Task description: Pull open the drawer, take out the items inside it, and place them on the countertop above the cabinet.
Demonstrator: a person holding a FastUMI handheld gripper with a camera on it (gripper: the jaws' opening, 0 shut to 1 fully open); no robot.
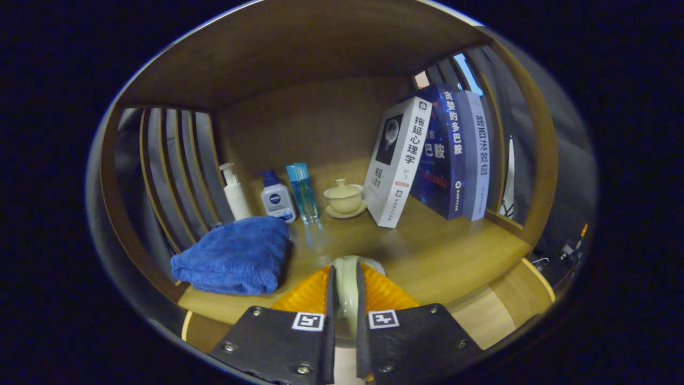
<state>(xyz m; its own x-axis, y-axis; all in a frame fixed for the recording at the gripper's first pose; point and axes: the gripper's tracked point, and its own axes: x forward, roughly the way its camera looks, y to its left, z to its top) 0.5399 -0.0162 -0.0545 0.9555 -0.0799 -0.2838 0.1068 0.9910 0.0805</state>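
My gripper (346,283) pinches a pale item (346,278) at bottom centre over the countertop (443,251); I judge placing remains.

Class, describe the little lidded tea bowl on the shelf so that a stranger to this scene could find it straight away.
Start at the wooden shelf beyond the gripper, whose fingers are shut on a pale object. Along its back stands a row of bottles, then leaning books. The lidded tea bowl sits between the blue bottle and the white book: cream, squat, on a saucer.
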